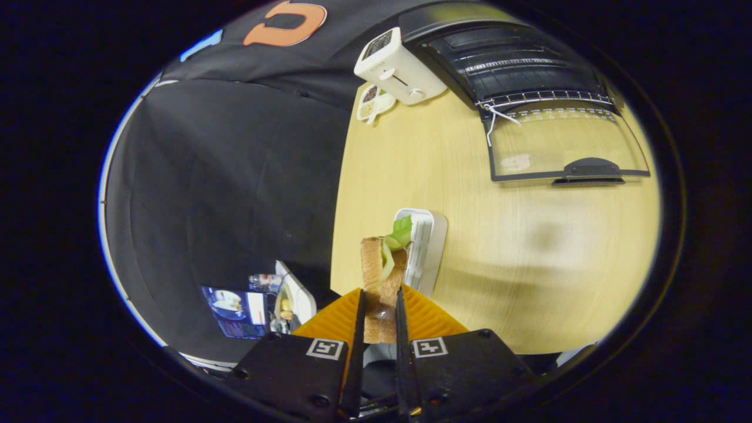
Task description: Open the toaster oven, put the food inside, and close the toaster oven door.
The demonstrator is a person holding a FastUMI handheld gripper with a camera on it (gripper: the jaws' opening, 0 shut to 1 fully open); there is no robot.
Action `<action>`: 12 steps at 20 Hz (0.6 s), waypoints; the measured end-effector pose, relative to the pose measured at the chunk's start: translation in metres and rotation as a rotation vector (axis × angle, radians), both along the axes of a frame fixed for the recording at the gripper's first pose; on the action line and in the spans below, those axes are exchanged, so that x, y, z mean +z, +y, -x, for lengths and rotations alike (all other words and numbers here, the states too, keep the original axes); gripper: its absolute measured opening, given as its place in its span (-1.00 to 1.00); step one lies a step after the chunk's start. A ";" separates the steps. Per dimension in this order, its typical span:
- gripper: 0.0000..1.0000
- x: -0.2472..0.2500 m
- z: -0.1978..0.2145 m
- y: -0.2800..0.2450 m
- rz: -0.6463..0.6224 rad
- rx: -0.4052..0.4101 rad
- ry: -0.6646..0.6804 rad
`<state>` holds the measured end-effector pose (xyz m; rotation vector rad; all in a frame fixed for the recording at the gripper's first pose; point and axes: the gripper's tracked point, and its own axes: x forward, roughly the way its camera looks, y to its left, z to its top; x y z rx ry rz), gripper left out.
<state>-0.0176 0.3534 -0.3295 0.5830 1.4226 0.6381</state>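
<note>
My gripper (379,305) is shut on a sandwich (380,273), bread slices with green lettuce sticking out of the far end, held up between both fingers above the wooden table (470,235). Just beyond the sandwich lies a white tray (427,247) on the table. Far ahead stands the black toaster oven (505,64), its glass door (564,147) folded down flat toward me, with a dark handle on the near edge. The oven's wire rack shows inside the opening.
A white pop-up toaster (396,64) stands beside the oven, with a small divided white dish (373,103) of grains in front of it. Off the table's edge, black cloth hangs down, and low beside the fingers sit a bottle, a box and a bowl.
</note>
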 end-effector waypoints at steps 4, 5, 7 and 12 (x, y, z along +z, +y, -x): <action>-0.45 0.040 -0.012 -0.023 -0.092 -0.080 -0.008; -0.45 0.049 -0.018 -0.032 -0.112 -0.111 -0.015; -0.46 0.063 -0.034 -0.057 -0.137 -0.182 -0.036; -0.46 0.083 -0.066 -0.128 -0.166 -0.334 -0.124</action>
